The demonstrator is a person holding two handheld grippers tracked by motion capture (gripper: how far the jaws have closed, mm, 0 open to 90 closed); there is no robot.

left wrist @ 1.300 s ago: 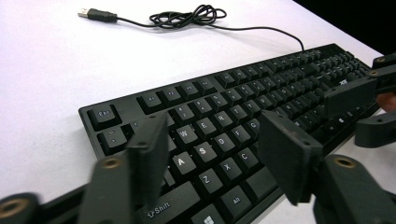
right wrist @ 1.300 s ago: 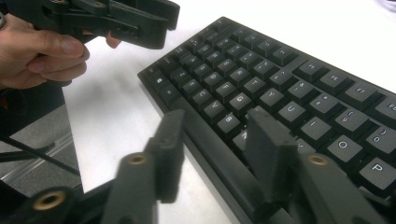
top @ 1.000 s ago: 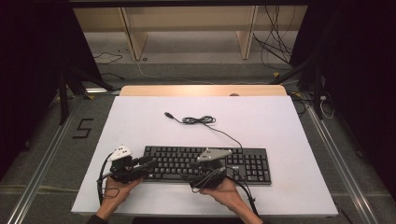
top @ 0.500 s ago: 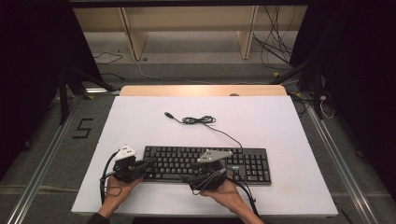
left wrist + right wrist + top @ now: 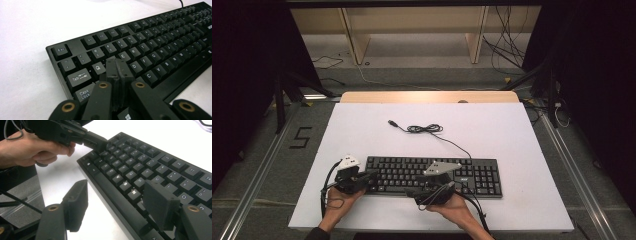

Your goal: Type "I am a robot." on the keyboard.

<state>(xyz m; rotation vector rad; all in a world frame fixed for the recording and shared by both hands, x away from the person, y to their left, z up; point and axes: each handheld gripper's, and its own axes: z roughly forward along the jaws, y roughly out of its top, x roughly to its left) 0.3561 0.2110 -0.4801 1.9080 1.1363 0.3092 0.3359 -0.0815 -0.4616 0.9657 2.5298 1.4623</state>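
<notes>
- The keyboard (image 5: 432,176) lies flat on the near half of the white table (image 5: 522,150), its long axis running left to right across the table, parallel to the near edge.
- Its number pad sits at the right end; the Esc and Tab keys sit at the left end, and the space bar row faces the person.
- Its cable (image 5: 427,129) leaves the far edge and runs back to a small coil, with the plug lying further left on the table.
- The left gripper (image 5: 371,175) is at the keyboard's left end, jaws clenched together with nothing between them, tips over the keys just below Q.
- The right gripper (image 5: 412,191) is at the near edge of the keyboard, about mid-length, jaws spread wide; one pad (image 5: 160,205) is over the keys near N, the other pad (image 5: 76,203) is off the front edge over the table.
- The left gripper view gives the key legends at the left end: Esc, Tab, Caps Lock, Q.
- The right gripper view shows the left hand (image 5: 30,148) around its gripper, and the keyboard's front edge running diagonally.
- The high view alone gives the whole keyboard, cable and both forearms.
</notes>
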